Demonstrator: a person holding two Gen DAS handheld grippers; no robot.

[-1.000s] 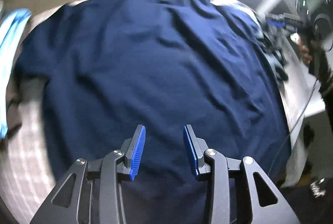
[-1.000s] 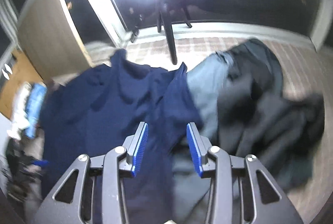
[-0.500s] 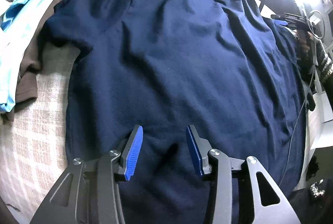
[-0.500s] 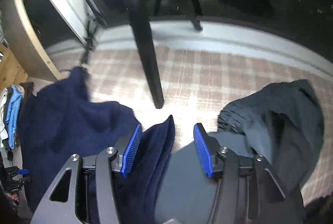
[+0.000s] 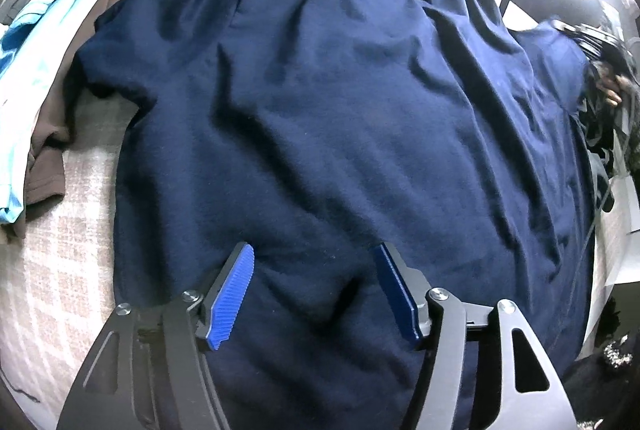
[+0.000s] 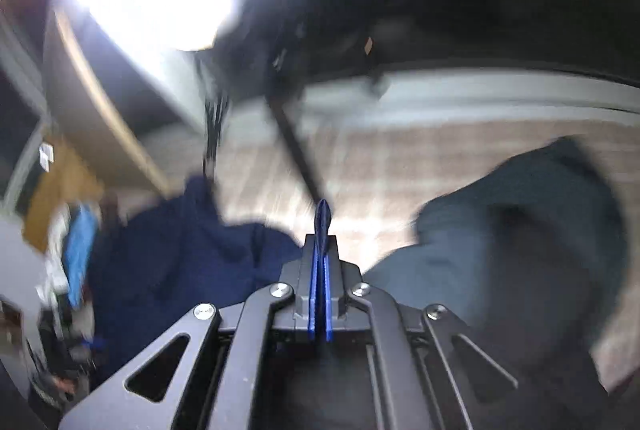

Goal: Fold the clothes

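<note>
A navy shirt (image 5: pixel 340 102) lies spread out, back up, on the plaid bed cover (image 5: pixel 60 250). My left gripper (image 5: pixel 312 250) hovers low over its near hem, pointing steeply down. Its jaws are opening, and rumpled cloth lies under the gap without either blue pad pressing on it. In the blurred right wrist view, my right gripper (image 6: pixel 322 250) is shut, with a tip of the navy shirt's sleeve (image 6: pixel 323 216) sticking out between the pads. The rest of the navy shirt (image 6: pixel 180 250) trails away to the left. The person's hand (image 5: pixel 612 90) shows at the shirt's far right sleeve.
A stack of light blue, white and brown clothes (image 5: pixel 36 78) lies along the bed's left side. A heap of grey and dark garments (image 6: pixel 520 250) sits right of the right gripper. A black pole (image 6: pixel 296 150) stands on the bed before a bright window.
The left jaws have spread wider and dropped a little toward the hem. The right jaws, which were open around the navy sleeve's edge, have shut on it, and that hand is swinging sideways.
</note>
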